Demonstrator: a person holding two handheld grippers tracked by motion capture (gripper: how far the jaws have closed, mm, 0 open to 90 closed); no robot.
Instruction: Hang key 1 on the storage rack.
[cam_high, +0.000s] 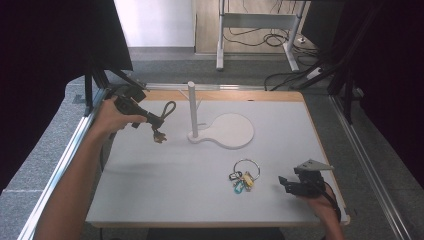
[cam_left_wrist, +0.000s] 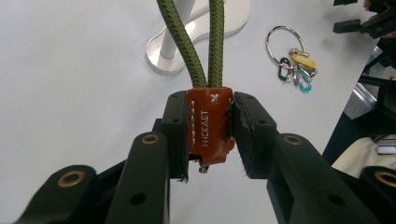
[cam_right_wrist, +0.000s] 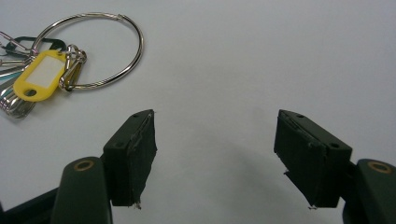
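While the left gripper (cam_left_wrist: 208, 133) clamps the orange leather tab (cam_left_wrist: 210, 126) of the green cord loop (cam_left_wrist: 196, 42), the loop hangs in the air to the left of the white peg stand (cam_high: 193, 112), its long axis running from the jaws toward that peg. Light and limp, the cord would likely sag and swing, so the stiffer tab looks the surest place to hold. Well to the right of the stand, the right gripper (cam_right_wrist: 215, 154) rests with jaws spread and empty beside the key ring (cam_right_wrist: 88, 51).

Olive-green braided cord (cam_left_wrist: 196, 51) with rust-orange leather tab (cam_left_wrist: 210, 123), yellow key tag (cam_right_wrist: 39, 74), black tongs (cam_right_wrist: 215, 158), white table (cam_high: 280, 165).
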